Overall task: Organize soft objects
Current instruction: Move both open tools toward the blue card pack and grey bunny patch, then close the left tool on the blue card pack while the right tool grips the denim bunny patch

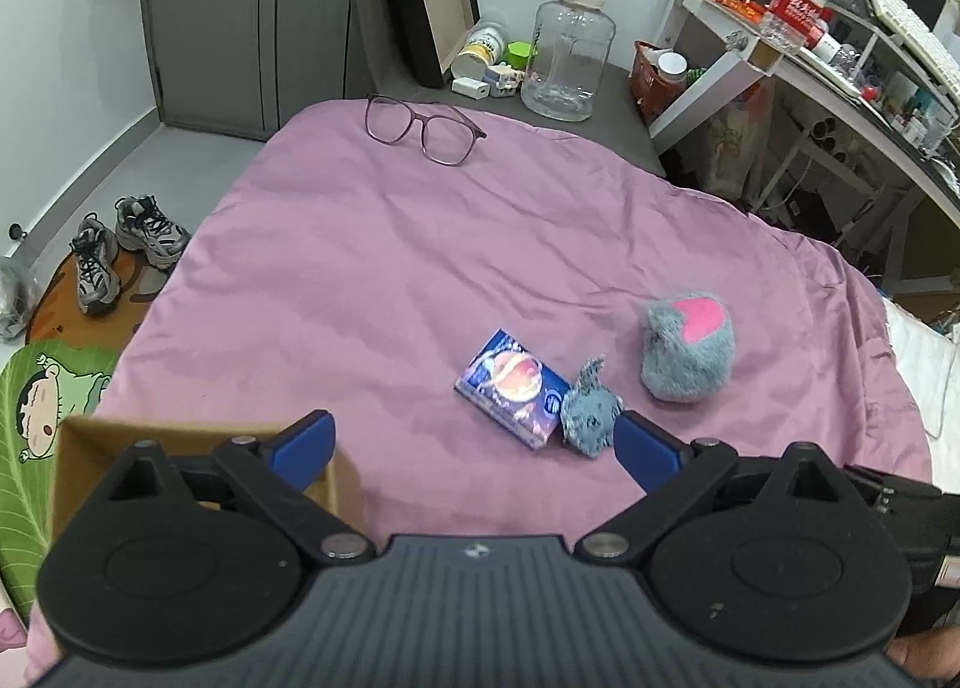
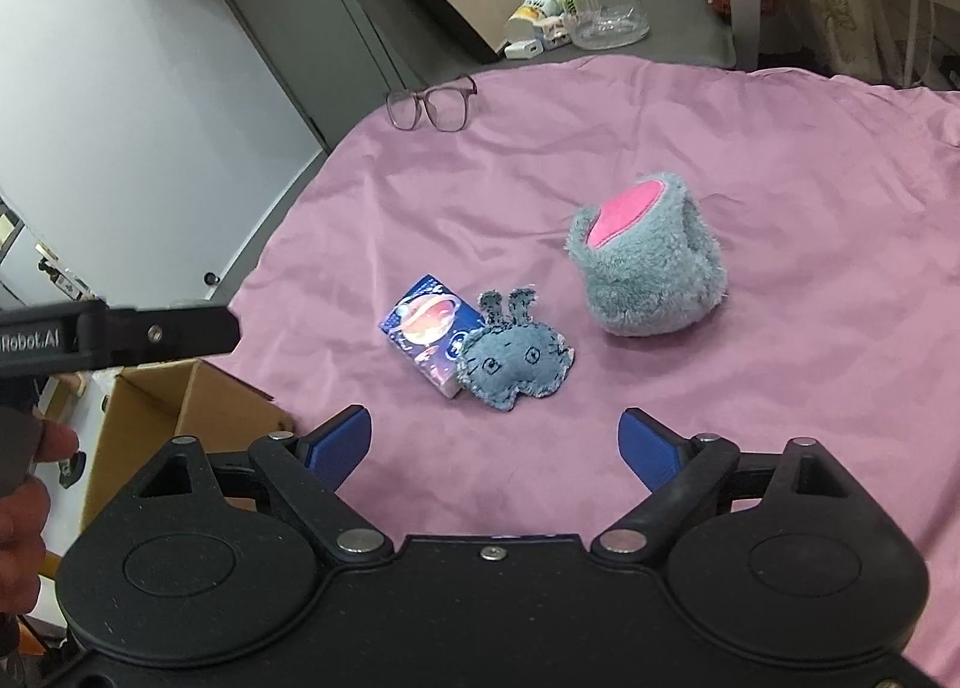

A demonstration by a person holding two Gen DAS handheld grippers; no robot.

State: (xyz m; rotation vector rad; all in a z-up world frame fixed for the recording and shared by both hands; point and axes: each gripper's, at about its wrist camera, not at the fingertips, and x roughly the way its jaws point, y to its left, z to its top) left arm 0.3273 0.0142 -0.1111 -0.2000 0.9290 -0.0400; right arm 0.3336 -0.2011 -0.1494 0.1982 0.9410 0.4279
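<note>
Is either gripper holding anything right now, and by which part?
Nothing is held: left gripper and right gripper are both open, above the pink bedspread.

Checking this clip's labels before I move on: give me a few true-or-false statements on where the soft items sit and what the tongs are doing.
1. Both tongs, left tongs and right tongs, are open and hold nothing. True.
2. The small blue fabric bunny lies against the planet-print box. True.
3. The grey fluffy plush is already inside the cardboard box. False: it sits on the purple bedspread, apart from the carton.
4. The glasses rest on top of the plush. False: they lie near the bedspread's far edge.
</note>
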